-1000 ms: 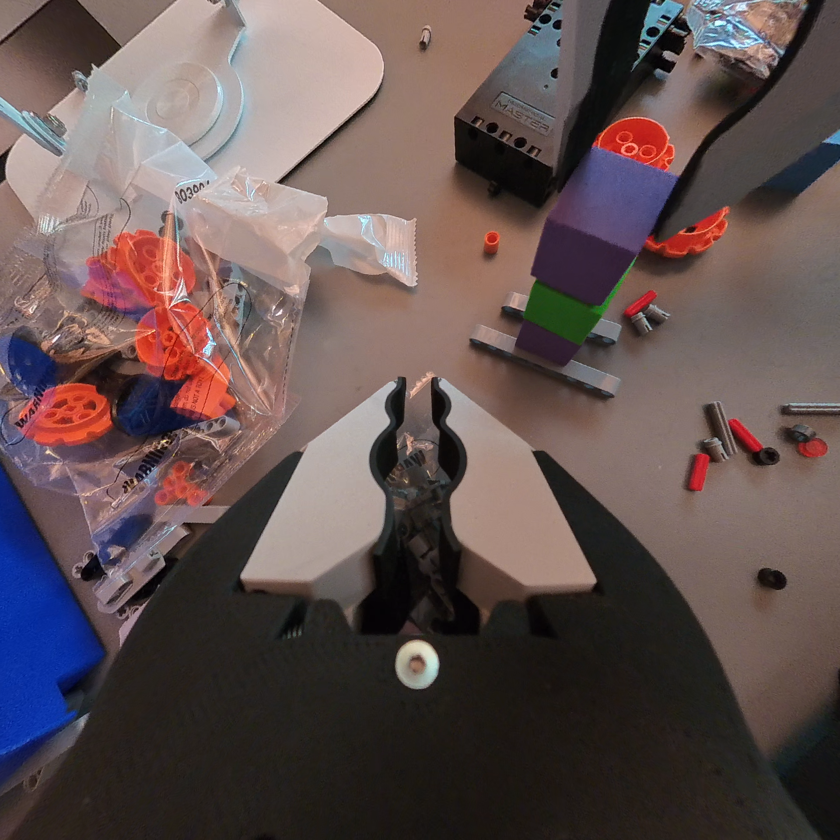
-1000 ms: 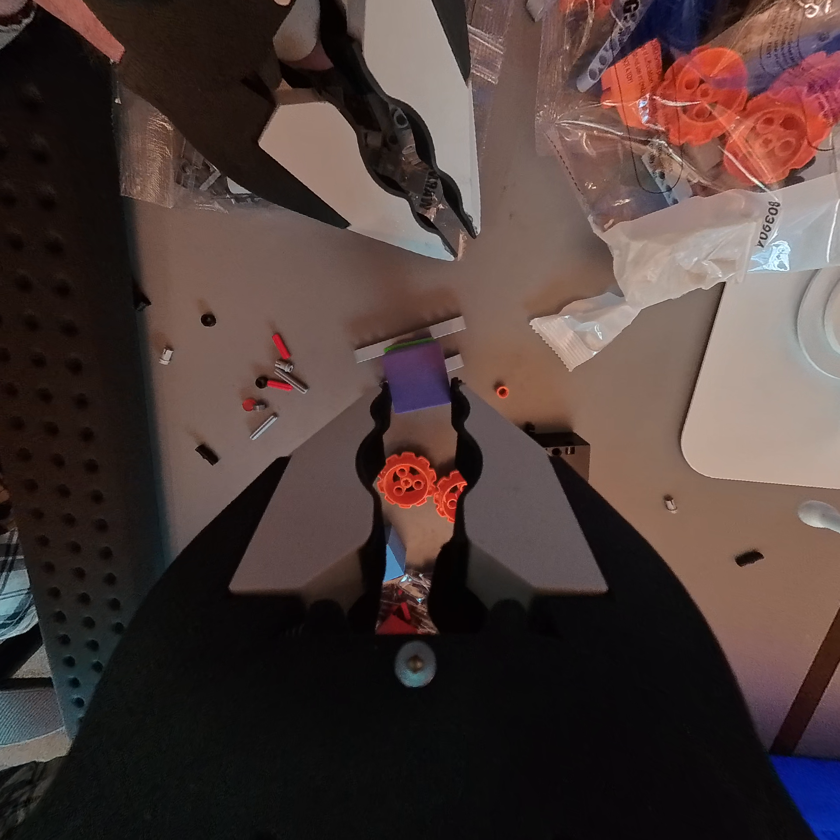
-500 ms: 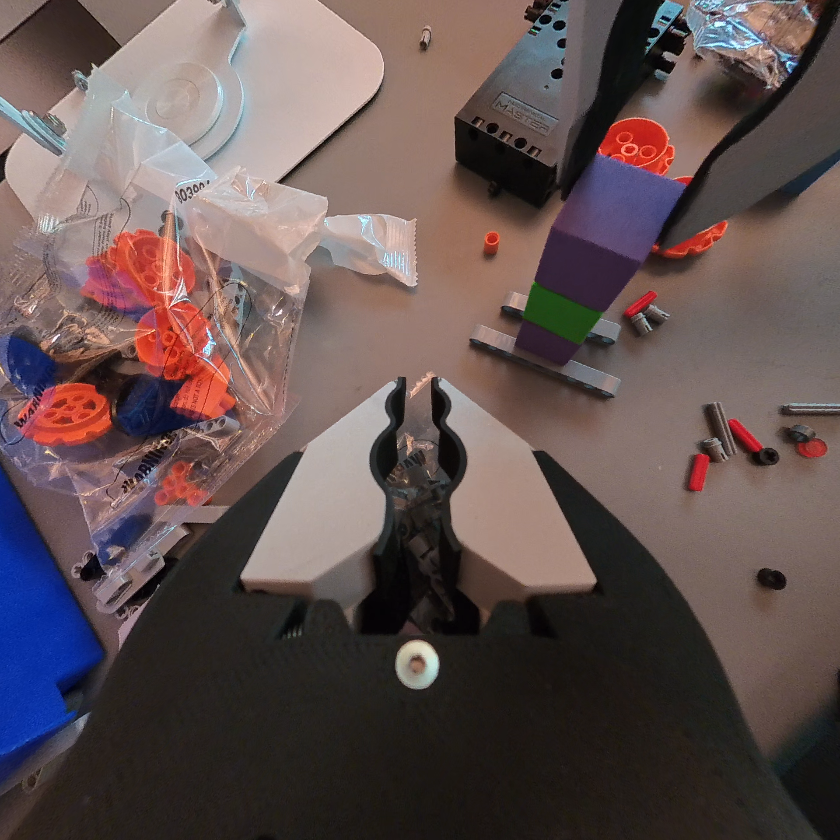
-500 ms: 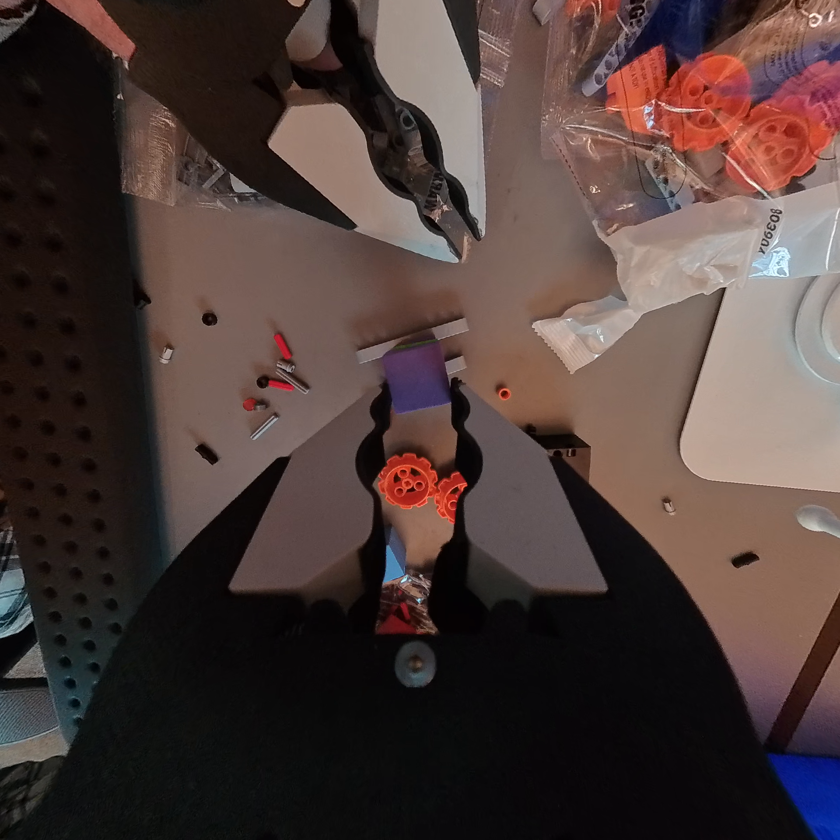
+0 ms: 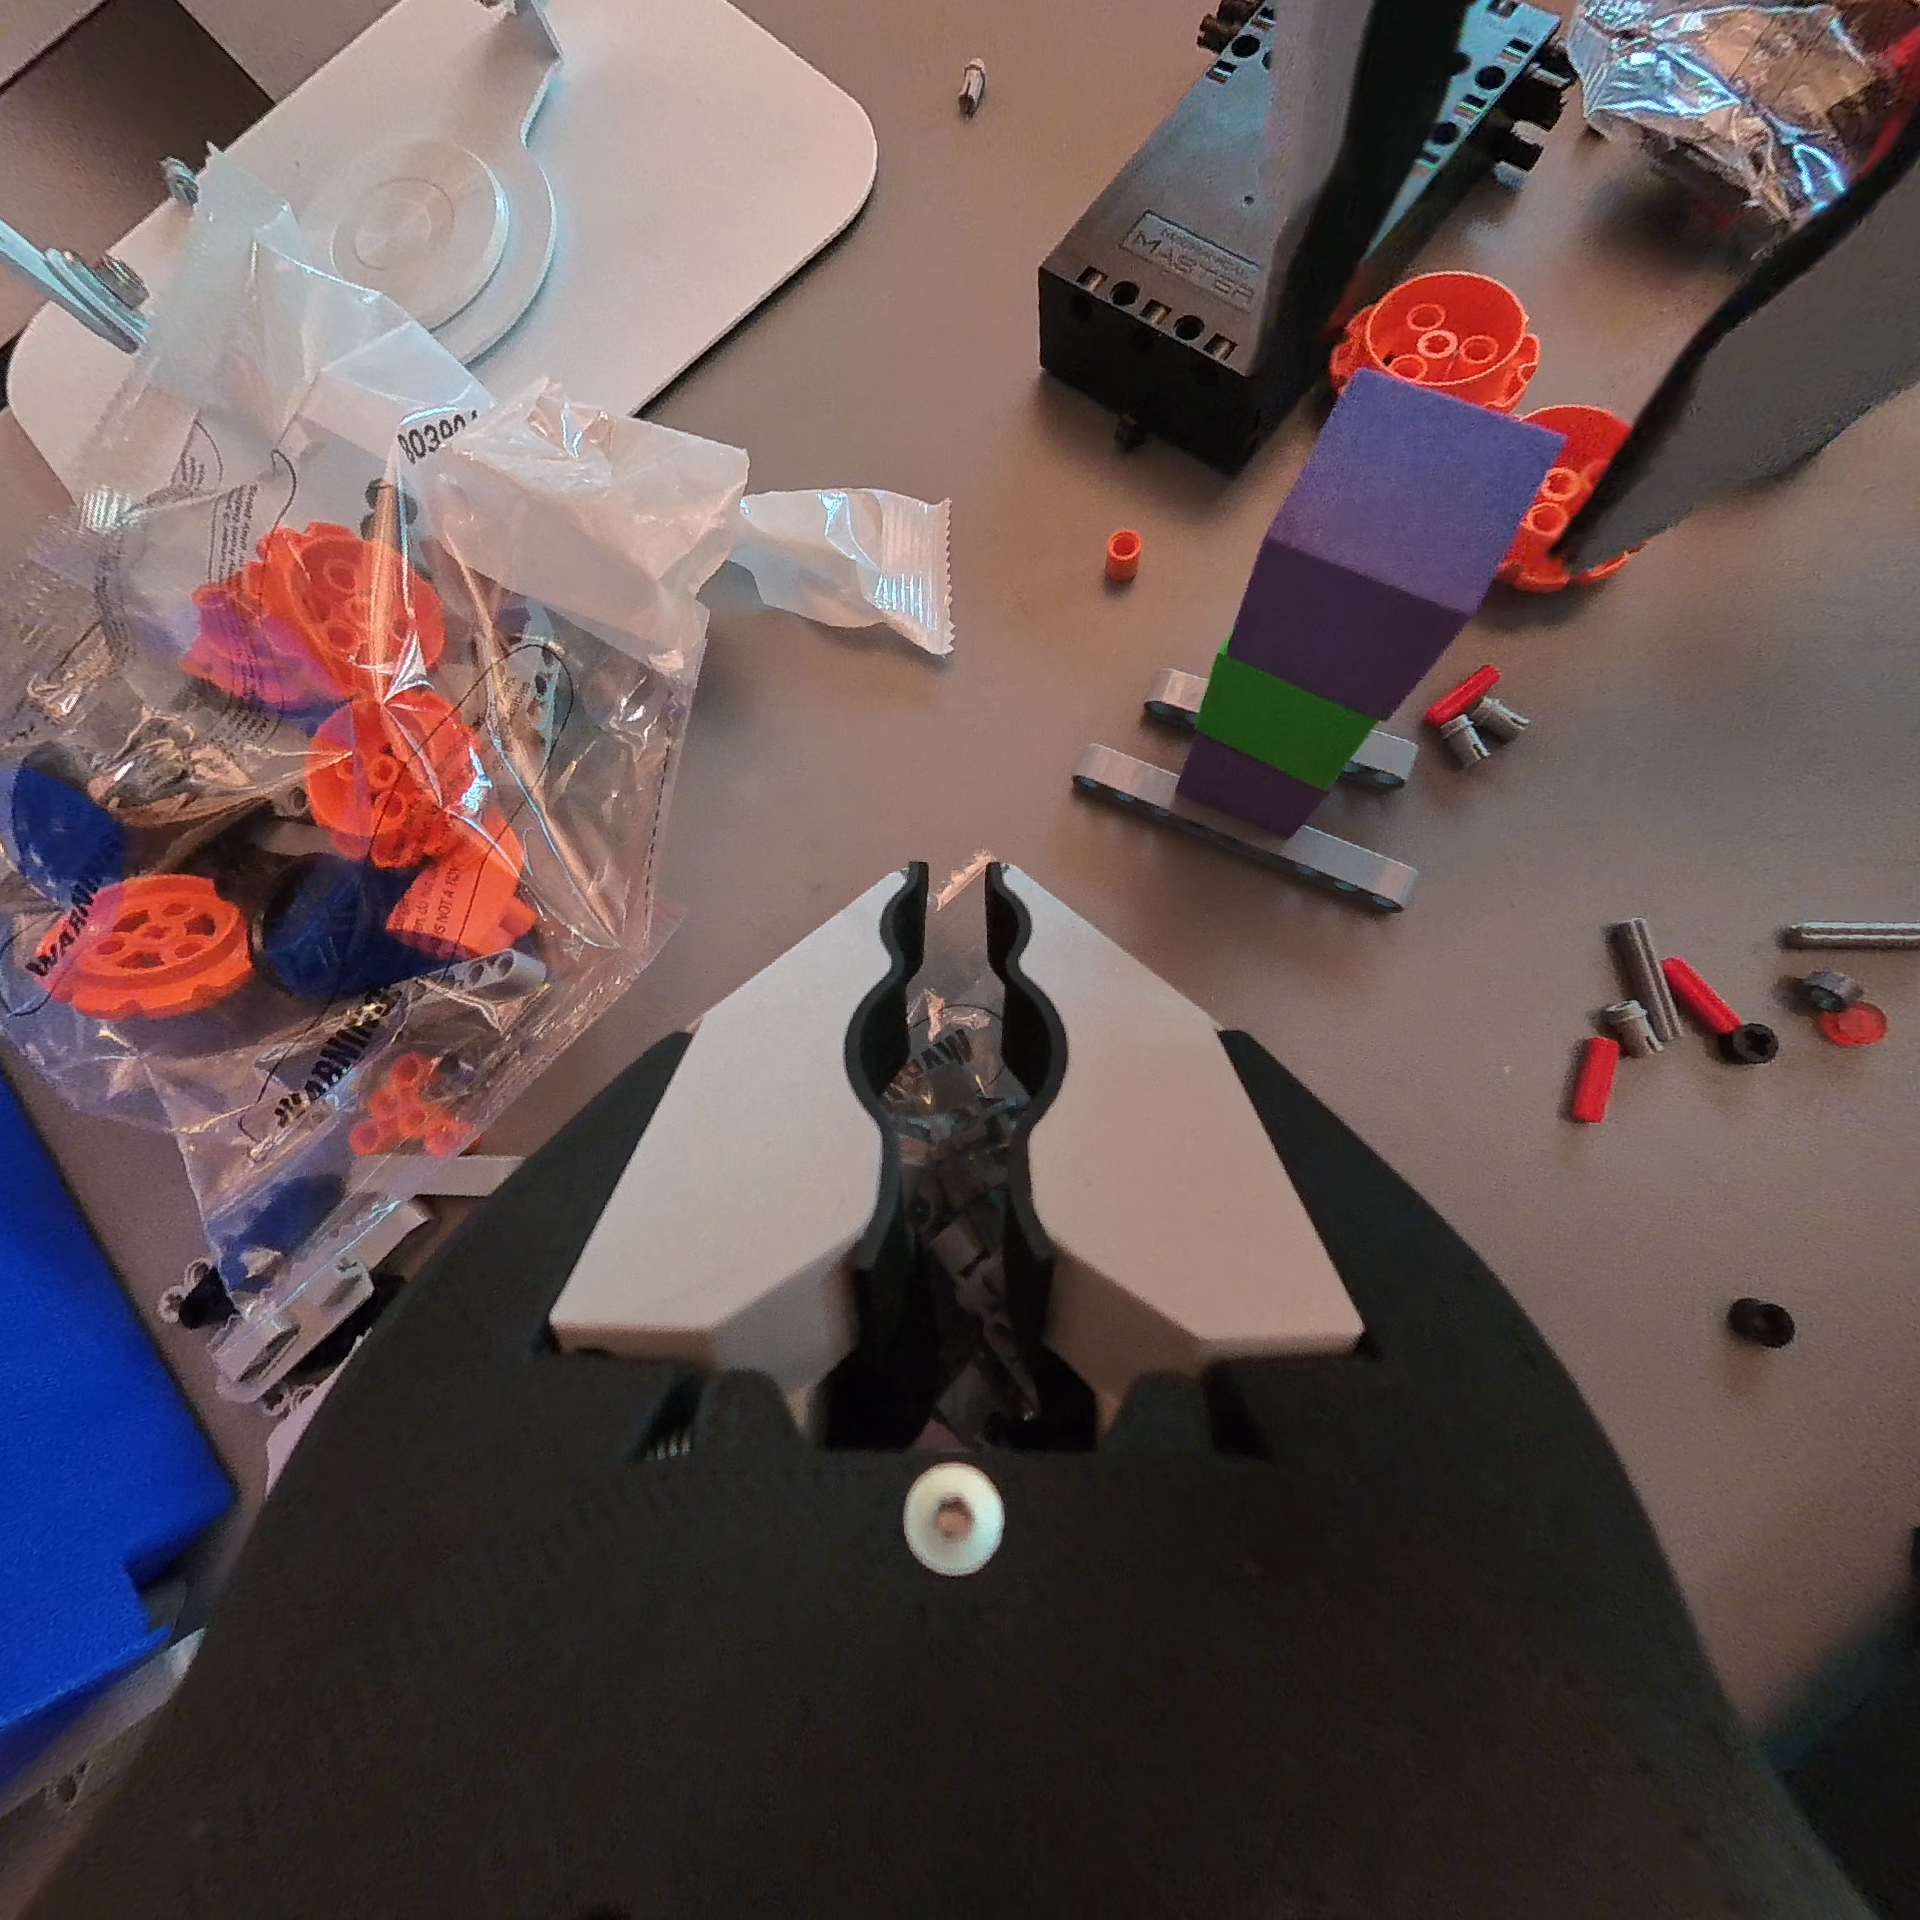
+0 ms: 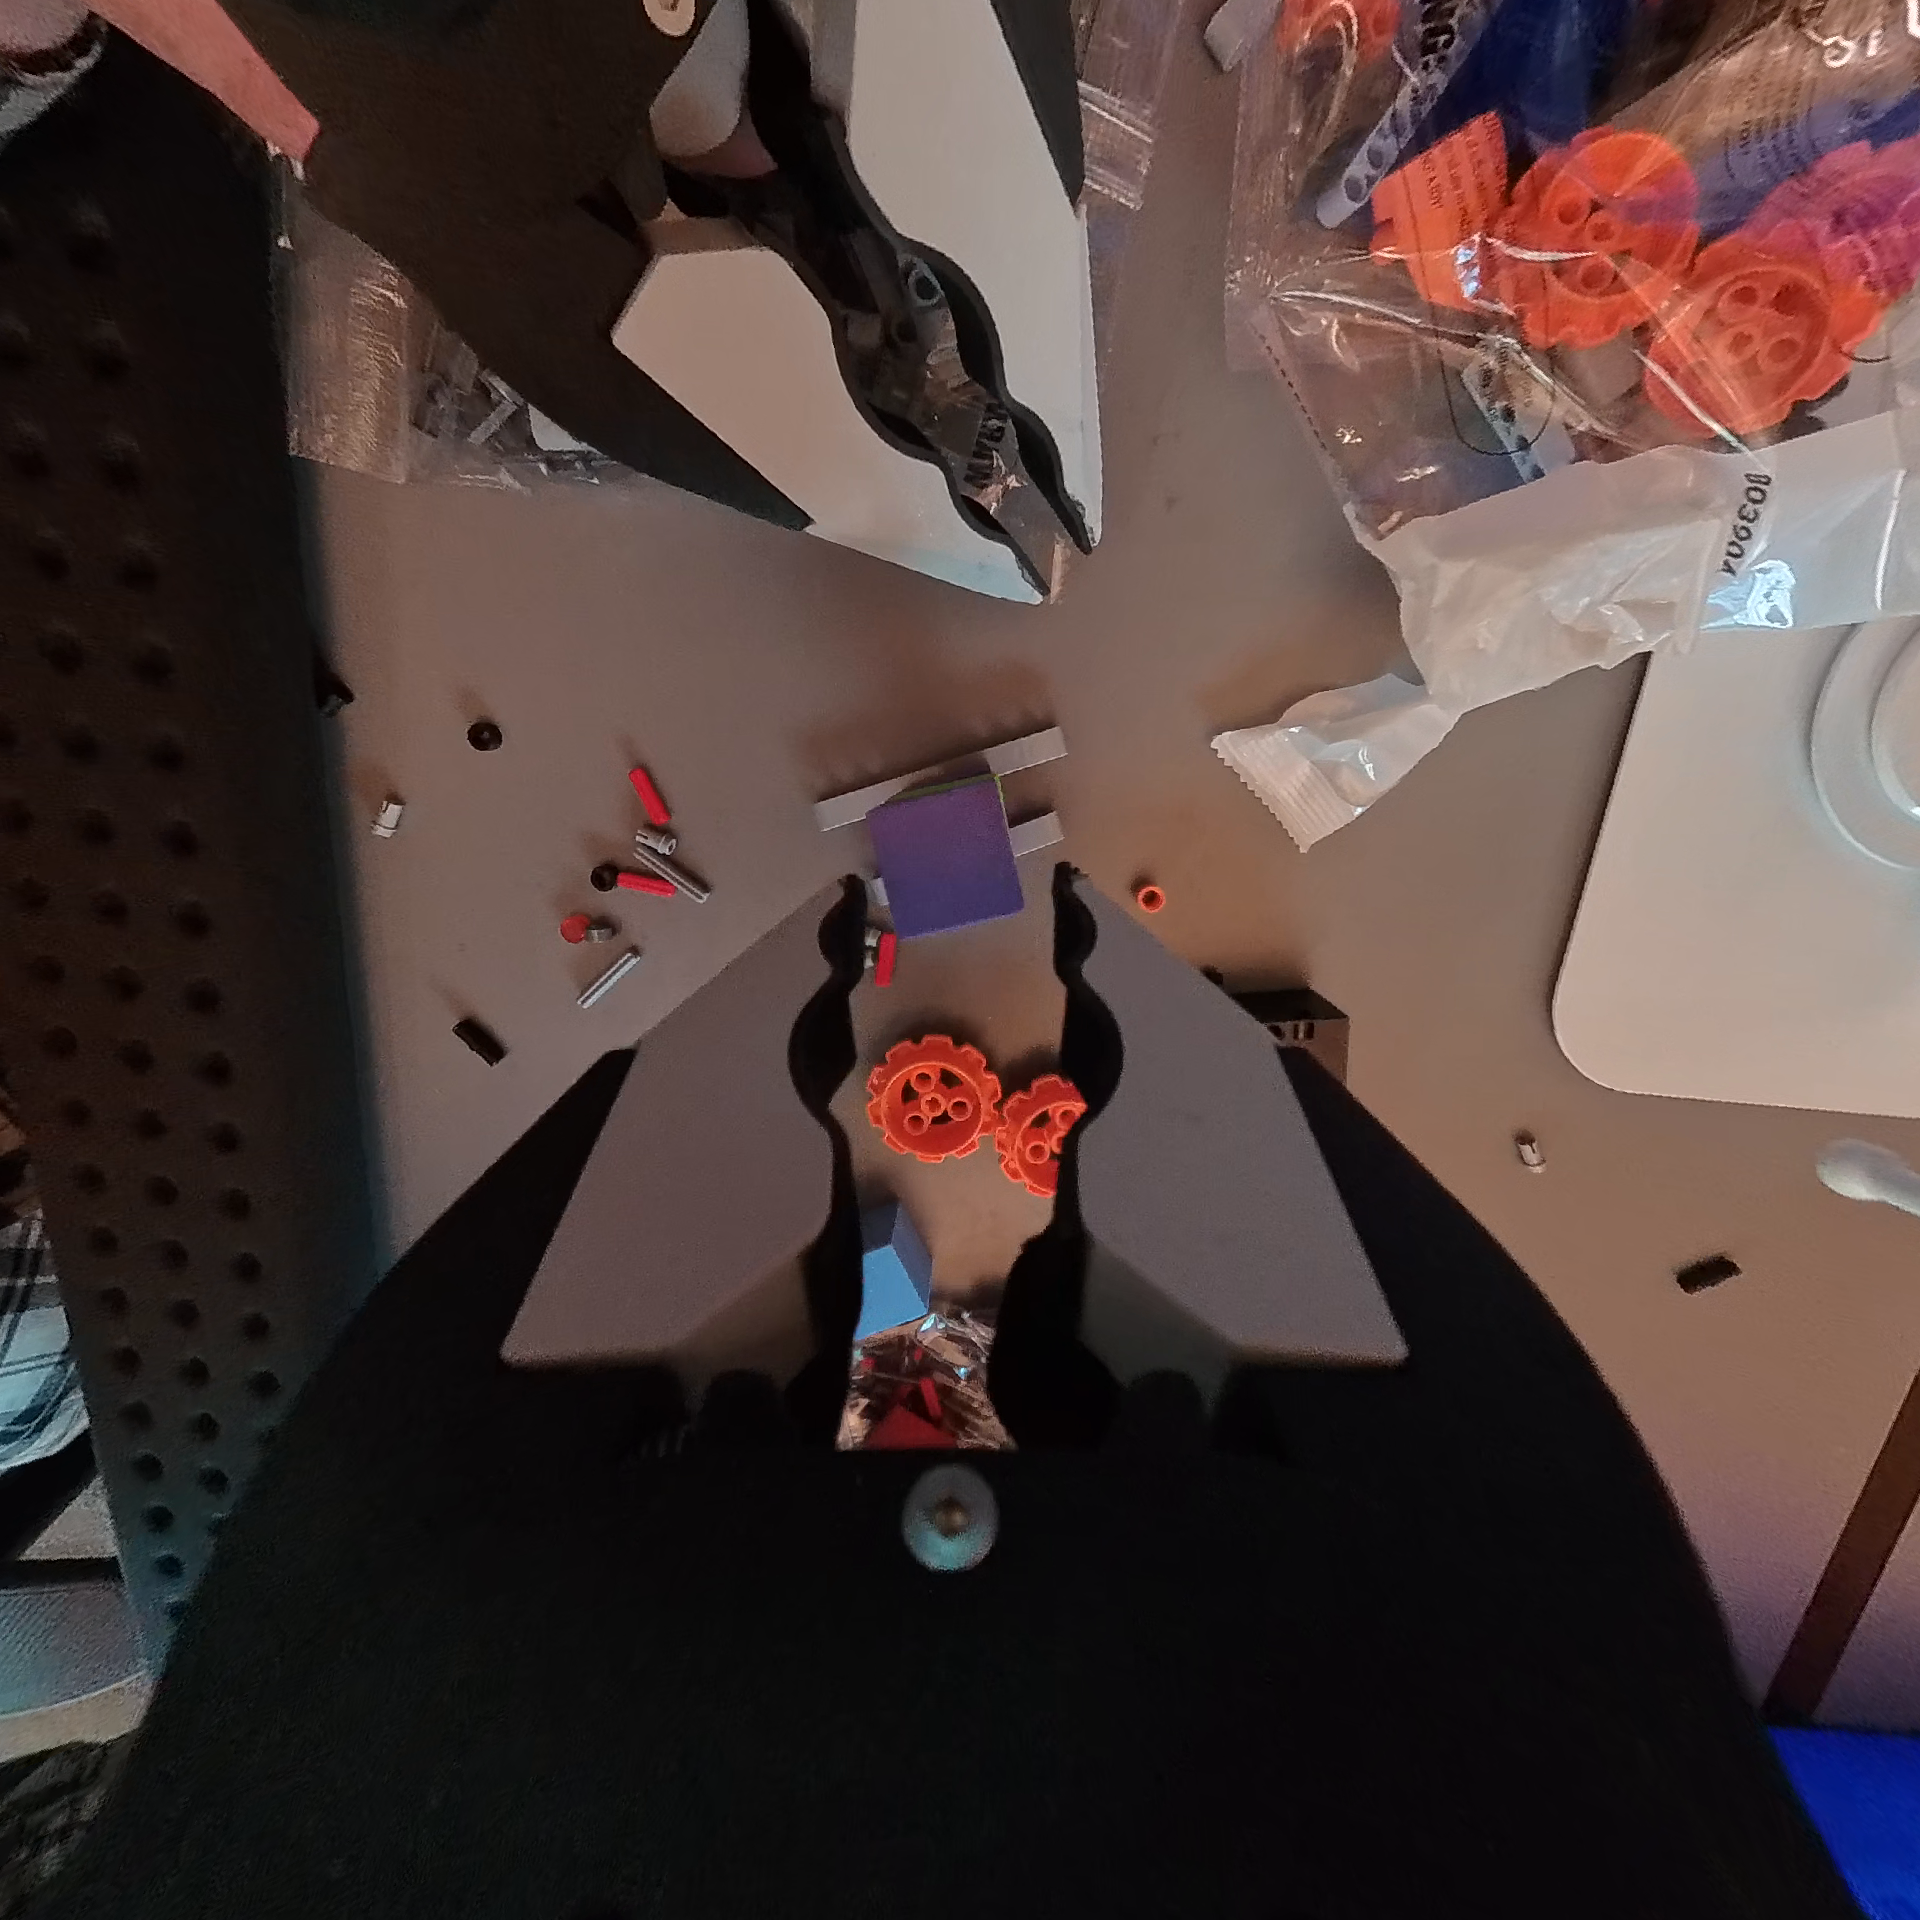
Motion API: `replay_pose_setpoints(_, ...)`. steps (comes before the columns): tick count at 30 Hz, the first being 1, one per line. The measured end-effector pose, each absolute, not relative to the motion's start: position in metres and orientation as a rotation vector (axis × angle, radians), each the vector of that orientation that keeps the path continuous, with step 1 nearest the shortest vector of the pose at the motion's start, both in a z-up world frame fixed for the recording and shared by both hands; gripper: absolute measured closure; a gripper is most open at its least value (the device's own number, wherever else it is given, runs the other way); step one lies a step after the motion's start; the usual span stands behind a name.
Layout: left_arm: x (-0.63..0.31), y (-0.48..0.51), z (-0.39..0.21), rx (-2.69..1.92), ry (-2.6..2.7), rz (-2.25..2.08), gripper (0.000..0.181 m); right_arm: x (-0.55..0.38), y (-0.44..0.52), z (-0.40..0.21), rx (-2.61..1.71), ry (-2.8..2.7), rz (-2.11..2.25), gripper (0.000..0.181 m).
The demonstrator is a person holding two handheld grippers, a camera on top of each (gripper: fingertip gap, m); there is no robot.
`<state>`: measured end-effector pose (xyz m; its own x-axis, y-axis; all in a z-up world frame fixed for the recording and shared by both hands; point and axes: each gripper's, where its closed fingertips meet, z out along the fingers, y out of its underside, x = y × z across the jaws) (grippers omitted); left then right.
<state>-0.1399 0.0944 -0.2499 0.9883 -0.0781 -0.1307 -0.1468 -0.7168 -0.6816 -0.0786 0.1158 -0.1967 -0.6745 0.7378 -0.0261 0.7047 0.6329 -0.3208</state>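
A tower of a purple, a green and a purple block (image 5: pixel 1351 603) stands on grey beams (image 5: pixel 1340 873) on the grey table. My right gripper (image 6: pixel 958 888) is open and empty. Its fingertips stand on either side of the top purple block (image 6: pixel 943 857), apart from it. One of its fingers (image 5: pixel 1714 343) shows in the left wrist view beside the tower top. My left gripper (image 5: pixel 951 883) is shut on a clear plastic bag of small grey parts (image 5: pixel 961 1122), short of the tower. It also shows in the right wrist view (image 6: pixel 1049 561).
A clear bag of orange wheels and blue parts (image 5: pixel 343 790) lies left, by a white plate (image 5: pixel 623 187). Behind the tower are a black box (image 5: pixel 1174 270) and orange gears (image 5: pixel 1434 343). Loose red and grey pins (image 5: pixel 1662 997) lie right. A blue box (image 5: pixel 73 1403) is at the near left. My right fingertips sit around 9 centimetres from my left ones.
My right gripper has opened and let go of the top purple block. The block was tilted a second ago and now sits square on the tower. The left gripper has not moved.
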Motion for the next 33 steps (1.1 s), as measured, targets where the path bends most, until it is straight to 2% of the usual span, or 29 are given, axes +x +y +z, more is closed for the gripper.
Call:
replay_pose_setpoints(7, -0.14, 0.094, -0.25, -2.373, 0.157, 0.118, 0.171, -0.051, 0.139, -0.173, -1.212, -2.668, 0.534, 0.142)
replay_pose_setpoints(15, -0.14, 0.094, -0.25, -2.376, 0.154, 0.117, 0.171, 0.037, 0.179, -0.234, -1.134, -2.838, 0.381, 0.139)
replay_pose_setpoints(22, -0.14, 0.095, -0.25, -2.371, 0.147, 0.105, 0.171, 0.041, 0.189, -0.263, -1.15, -2.843, 0.41, 0.156)
replay_pose_setpoints(26, -0.14, 0.095, -0.25, -2.372, 0.147, 0.103, 0.171, 0.029, 0.182, -0.244, -1.147, -2.782, 0.505, 0.156)
replay_pose_setpoints(33, -0.14, 0.095, -0.25, -2.369, 0.145, 0.102, 0.171, -0.031, 0.147, -0.168, -1.205, -2.598, 0.665, 0.156)
